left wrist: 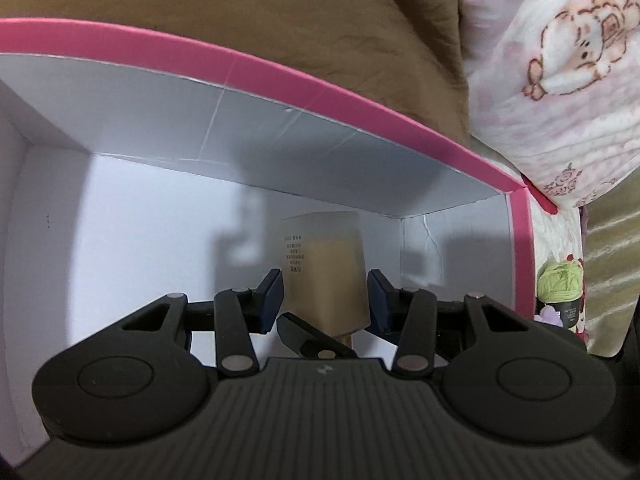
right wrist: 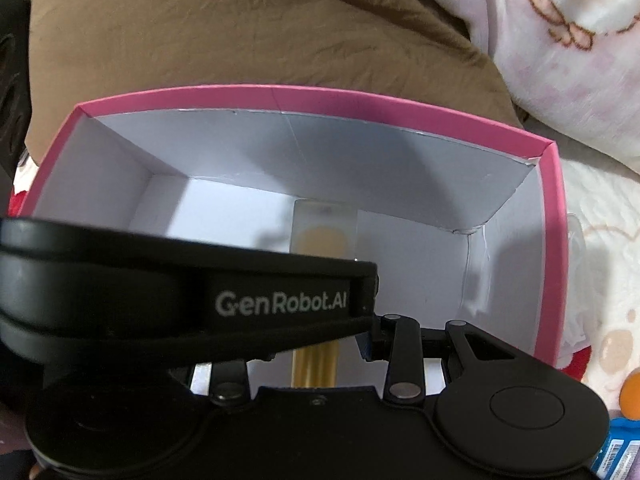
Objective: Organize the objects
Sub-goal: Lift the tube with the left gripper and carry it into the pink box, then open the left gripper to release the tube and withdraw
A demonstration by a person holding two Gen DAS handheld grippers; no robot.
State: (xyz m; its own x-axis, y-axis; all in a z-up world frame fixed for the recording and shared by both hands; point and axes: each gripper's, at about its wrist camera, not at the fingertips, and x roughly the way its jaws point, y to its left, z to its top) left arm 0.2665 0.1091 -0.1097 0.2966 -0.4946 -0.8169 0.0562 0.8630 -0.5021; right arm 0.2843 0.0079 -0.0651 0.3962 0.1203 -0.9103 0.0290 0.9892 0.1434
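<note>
Left wrist view: nearest the lens, the left claw (left wrist: 325, 292) is seen clenched on the frosted body of a bottle (left wrist: 324, 256), its dark pads (left wrist: 272, 292) pressed to either side just above the neck. In the right wrist view, the gold cap (right wrist: 316, 364) is taken between the fingers of the right claw (right wrist: 320, 350), which is closed on it as far as can be read; its near finger is hidden behind the body of the other tool.

The bottle is held inside the pink-rimmed box (left wrist: 280, 72), base pointed towards the far white wall. Whether it touches the box floor cannot be told.

The bottle is judged to be glass or thick hard plastic: stiff, fairly heavy for its bulk, about two-thirds full of beige cream. The frosted wall is probably less slippery than the polished cap, so the body is considered the better place to be gripped, low and square across its flat sides. The cap may turn or pull off if the weight is hung from it alone. A gentle set-down is advised, since a drop on its edge could crack it.

Beyond the box, a brown blanket (left wrist: 240, 0) and a pink bear-print fleece (left wrist: 560, 80) are seen.
</note>
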